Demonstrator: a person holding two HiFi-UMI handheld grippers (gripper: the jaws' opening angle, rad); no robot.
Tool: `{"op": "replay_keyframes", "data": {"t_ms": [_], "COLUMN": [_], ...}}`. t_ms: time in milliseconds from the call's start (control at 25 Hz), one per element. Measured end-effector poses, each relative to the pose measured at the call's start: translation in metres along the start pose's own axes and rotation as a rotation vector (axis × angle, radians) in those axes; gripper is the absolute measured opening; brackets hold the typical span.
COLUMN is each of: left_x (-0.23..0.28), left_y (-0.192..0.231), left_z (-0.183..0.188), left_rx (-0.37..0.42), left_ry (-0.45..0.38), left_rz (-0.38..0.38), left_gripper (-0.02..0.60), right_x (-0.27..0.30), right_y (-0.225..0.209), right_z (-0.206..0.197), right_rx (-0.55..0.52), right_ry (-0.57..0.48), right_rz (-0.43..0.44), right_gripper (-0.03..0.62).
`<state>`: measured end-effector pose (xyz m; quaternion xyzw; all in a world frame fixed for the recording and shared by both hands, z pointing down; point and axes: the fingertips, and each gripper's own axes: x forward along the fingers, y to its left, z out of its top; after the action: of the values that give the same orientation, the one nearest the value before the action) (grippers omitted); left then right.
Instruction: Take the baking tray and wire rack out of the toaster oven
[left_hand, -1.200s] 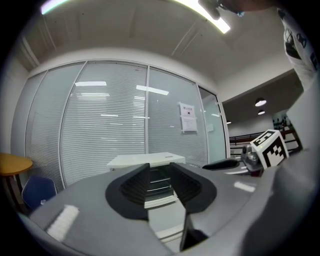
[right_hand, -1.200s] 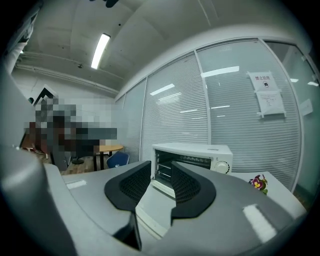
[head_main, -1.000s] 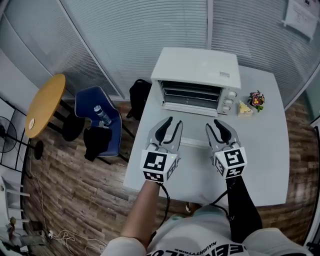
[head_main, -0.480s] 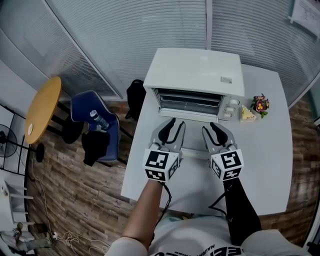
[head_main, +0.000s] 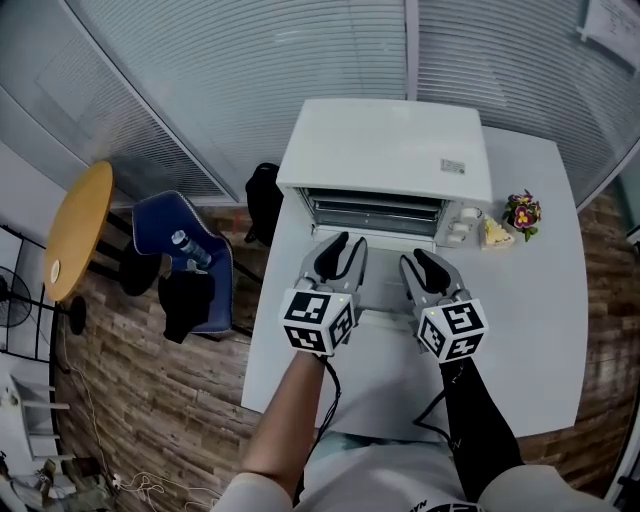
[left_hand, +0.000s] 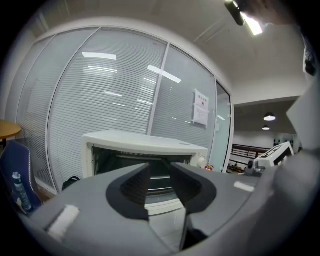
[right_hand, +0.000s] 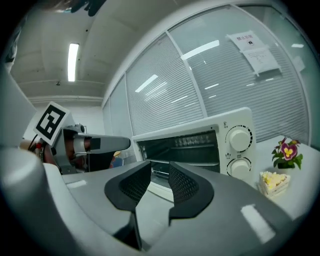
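- Closing in on the toaster oven (head_main: 385, 150): compared with a second ago, both hand-held grippers are sitting nearer its open front and a bit lower, hovering over the dropped door (head_main: 386, 298).
- The person's head is leaning in too, so the oven is filling more of the head view than before.
- The left hand-held gripper (head_main: 348, 246) is keeping its jaws partly apart with nothing between them; through the gap its own view is only showing the dark cavity.
- Same story for the right hand-held gripper (head_main: 420, 258): a moderate gap, empty, pointing at the opening just left of the knobs.
- The baking tray and wire rack (right_hand: 200, 163) are still sitting inside on their rails. It's hard to tell which bar is which in there.
- So this is looking like the approach only. Nothing is being touched yet and nothing is out on the bench (head_main: 530, 300).
- Guessing the next bit is needing each jaw lined up with a front edge, without bumping the door.
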<state>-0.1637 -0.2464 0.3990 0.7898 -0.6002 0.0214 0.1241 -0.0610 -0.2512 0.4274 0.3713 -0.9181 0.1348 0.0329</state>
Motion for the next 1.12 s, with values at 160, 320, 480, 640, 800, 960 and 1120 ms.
{"op": "replay_keyframes", "data": {"t_ms": [160, 320, 480, 640, 800, 960, 1120], "left_x": [0.021, 0.042, 0.059, 0.075, 0.091, 0.105, 0.116], "left_y": [0.013, 0.029, 0.047, 0.060, 0.063, 0.073, 0.076], "left_z": [-0.018, -0.034, -0.045, -0.054, -0.063, -0.069, -0.080], "left_rx": [-0.089, -0.258, -0.399, -0.553, -0.643, -0.757, -0.874], "left_ry": [0.032, 0.037, 0.021, 0.010, 0.020, 0.001, -0.001], "left_rz": [-0.029, -0.061, -0.075, -0.101, -0.130, -0.145, -0.166], "left_gripper": [0.129, 0.129, 0.129, 0.129, 0.129, 0.129, 0.129], "right_x": [0.019, 0.042, 0.062, 0.077, 0.091, 0.102, 0.114], "right_y": [-0.011, -0.025, -0.038, -0.047, -0.054, -0.063, -0.068], "right_z": [-0.008, -0.014, -0.020, -0.028, -0.036, -0.038, -0.035], "right_rx": [0.108, 0.231, 0.335, 0.450, 0.543, 0.651, 0.757], "right_ry": [0.008, -0.001, -0.013, -0.031, -0.046, -0.087, -0.135], "right_rz": [-0.028, -0.056, -0.074, -0.089, -0.098, -0.104, -0.085], "right_gripper": [0.107, 0.107, 0.109, 0.109, 0.107, 0.107, 0.109]}}
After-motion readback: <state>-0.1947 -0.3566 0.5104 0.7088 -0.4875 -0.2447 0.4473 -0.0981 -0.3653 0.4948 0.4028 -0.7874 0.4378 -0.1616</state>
